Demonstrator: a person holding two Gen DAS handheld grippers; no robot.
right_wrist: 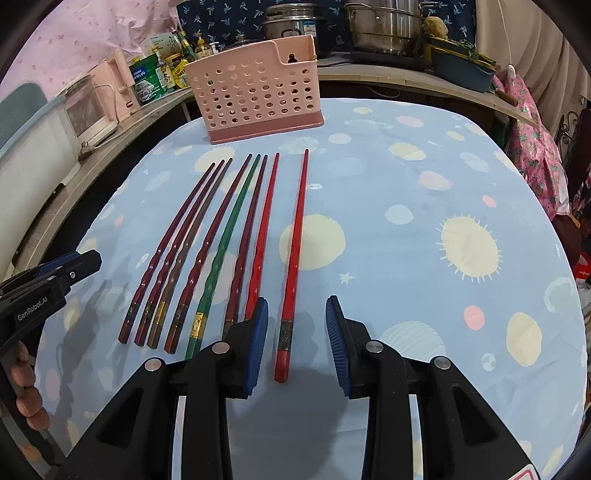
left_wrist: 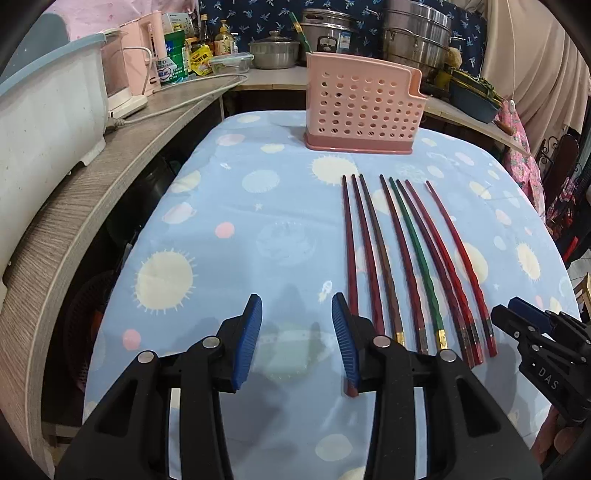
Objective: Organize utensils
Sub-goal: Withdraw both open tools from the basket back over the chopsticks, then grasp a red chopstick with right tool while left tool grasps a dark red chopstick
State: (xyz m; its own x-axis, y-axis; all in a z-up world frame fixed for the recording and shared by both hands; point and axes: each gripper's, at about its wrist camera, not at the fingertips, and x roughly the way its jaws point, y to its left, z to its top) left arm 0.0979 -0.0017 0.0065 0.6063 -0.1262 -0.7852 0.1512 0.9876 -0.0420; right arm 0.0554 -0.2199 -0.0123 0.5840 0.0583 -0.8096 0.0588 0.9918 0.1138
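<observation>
Several chopsticks (left_wrist: 410, 258) lie side by side on the blue patterned tablecloth (left_wrist: 229, 206), mostly dark red, one green (right_wrist: 221, 254). A pink perforated utensil holder (left_wrist: 364, 105) stands upright at the far end, also in the right wrist view (right_wrist: 258, 92). My left gripper (left_wrist: 297, 332) is open and empty, just left of the row's near ends. My right gripper (right_wrist: 297, 332) is open above the near end of the rightmost red chopstick (right_wrist: 293, 254), which lies between its jaws. Each gripper shows at the edge of the other's view, the right one (left_wrist: 535, 332) and the left one (right_wrist: 55, 277).
A grey curved counter (left_wrist: 74, 206) runs along the left with a white tub (left_wrist: 48, 107) and a pink appliance (left_wrist: 136, 62). Pots (left_wrist: 417, 33), bottles and boxes crowd the back shelf. The tablecloth (right_wrist: 424, 221) is bare to the right of the chopsticks.
</observation>
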